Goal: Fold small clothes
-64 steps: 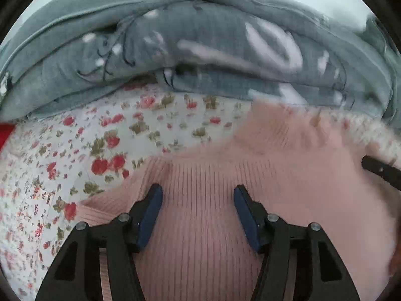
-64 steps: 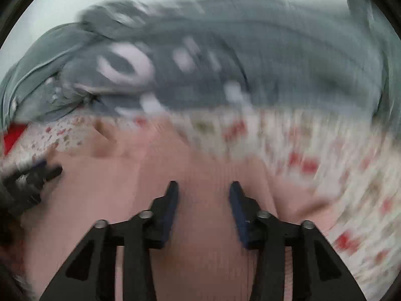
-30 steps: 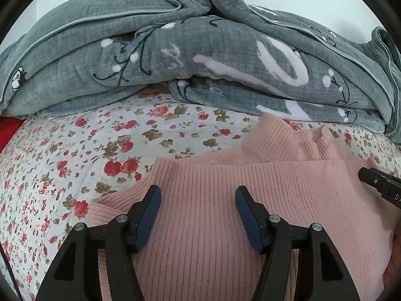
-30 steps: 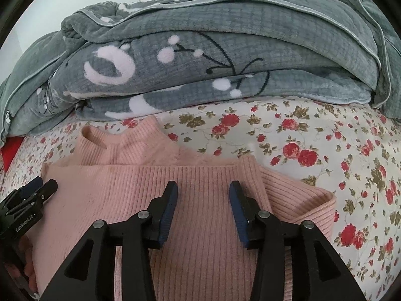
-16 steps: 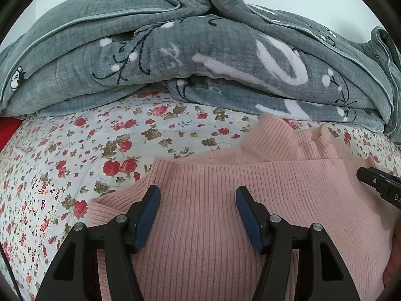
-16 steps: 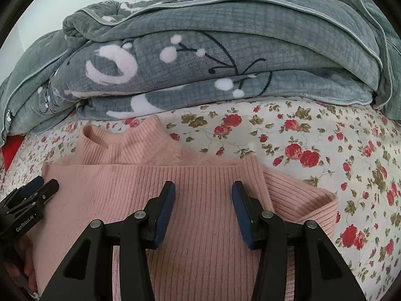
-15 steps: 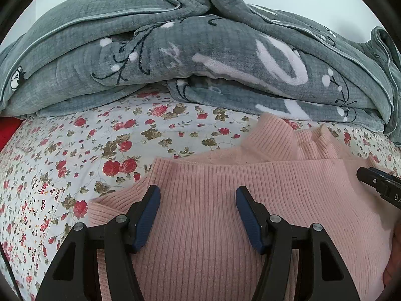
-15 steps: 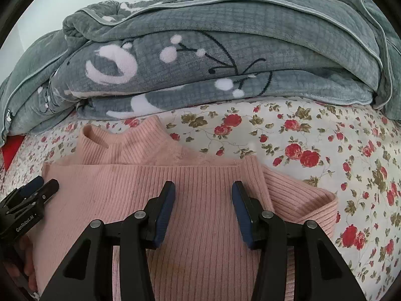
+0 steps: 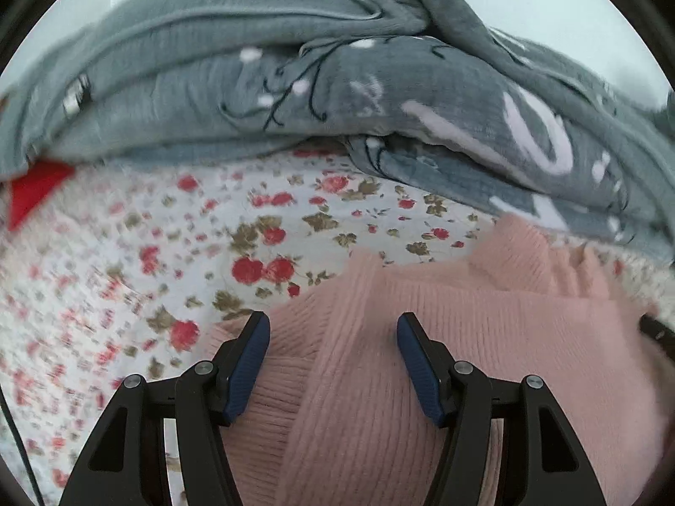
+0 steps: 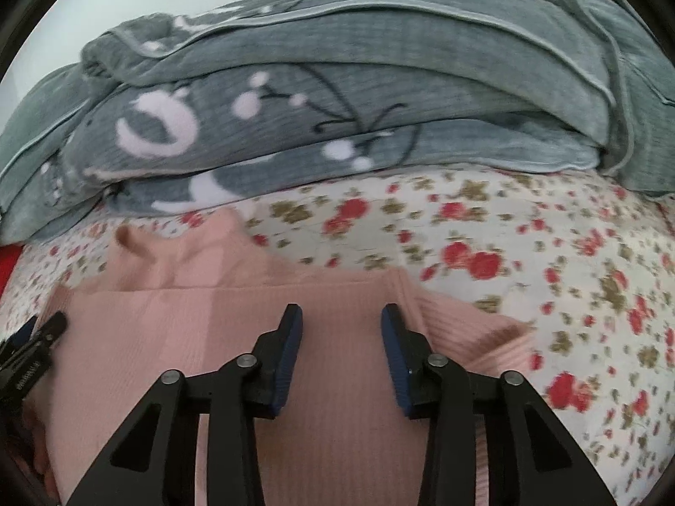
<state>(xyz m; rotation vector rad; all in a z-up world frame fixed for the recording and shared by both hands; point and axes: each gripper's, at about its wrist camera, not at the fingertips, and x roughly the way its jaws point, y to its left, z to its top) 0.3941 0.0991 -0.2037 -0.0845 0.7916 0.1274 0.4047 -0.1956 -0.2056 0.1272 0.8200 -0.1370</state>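
A pink ribbed sweater [image 9: 485, 329] lies folded on the floral bed sheet [image 9: 274, 232], its collar toward the blanket. My left gripper [image 9: 331, 324] is open over the sweater's left part, near a sleeve edge, with nothing pinched. In the right wrist view the sweater [image 10: 168, 337] fills the lower left. My right gripper [image 10: 341, 316] hovers over its right part near the folded sleeve; its jaws are closing, with only flat knit beneath them and the pads not pressing on it. Each gripper's tip shows at the edge of the other's view.
A thick grey blanket [image 9: 337, 84] with pale patterns is piled along the back of the bed, also across the right wrist view [image 10: 337, 84]. A red cloth corner [image 9: 33, 185] sticks out at the far left. The floral sheet [image 10: 548, 253] runs on to the right.
Both views are now blurred by motion. The left view has rolled and shifted, so more sheet shows on the left. The right jaws stand narrower than half a second ago.
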